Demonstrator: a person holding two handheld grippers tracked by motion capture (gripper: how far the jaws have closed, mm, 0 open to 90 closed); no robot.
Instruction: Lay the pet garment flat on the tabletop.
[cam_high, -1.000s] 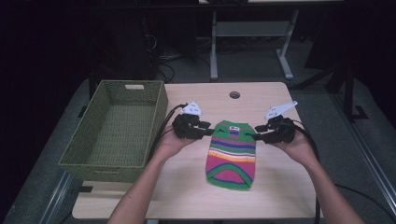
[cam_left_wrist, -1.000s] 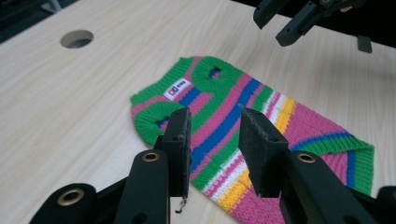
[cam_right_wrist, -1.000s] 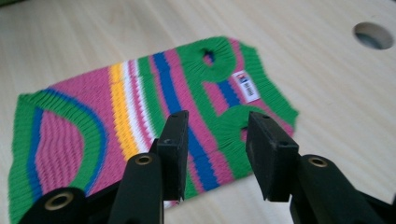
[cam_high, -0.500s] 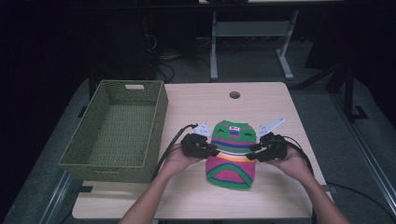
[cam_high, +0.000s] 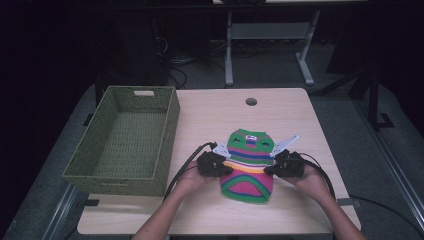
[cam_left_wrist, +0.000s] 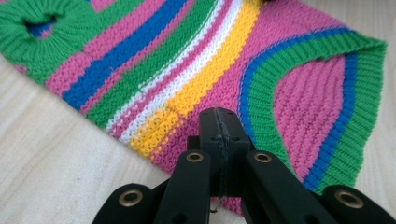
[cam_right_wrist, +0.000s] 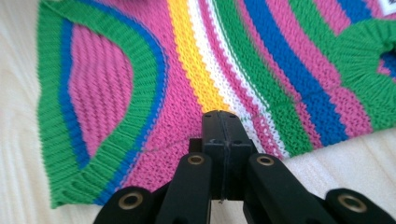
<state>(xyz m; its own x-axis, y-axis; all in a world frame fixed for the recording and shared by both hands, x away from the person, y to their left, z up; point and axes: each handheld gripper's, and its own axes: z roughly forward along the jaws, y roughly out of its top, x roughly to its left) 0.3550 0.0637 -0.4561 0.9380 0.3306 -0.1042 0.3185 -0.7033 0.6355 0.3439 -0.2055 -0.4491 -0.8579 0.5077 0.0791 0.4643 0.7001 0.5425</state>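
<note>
Both grippers, left (cam_high: 223, 167) and right (cam_high: 269, 169), have just closed their fingers on the striped sweater's (cam_high: 247, 165) side edges; next, probably lift together toward the basket (cam_high: 100, 170).

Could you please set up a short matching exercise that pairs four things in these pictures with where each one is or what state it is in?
Things:
1. basket
2. striped sweater
3. left gripper
4. round hole

Places or states:
A. in the tabletop near its far edge
B. lying flat in the middle of the table
C. jaws shut at the garment's edge, on the basket's side
D. standing at the table's left end

Pairs: 1-D, 2-B, 3-C, 4-A
</note>
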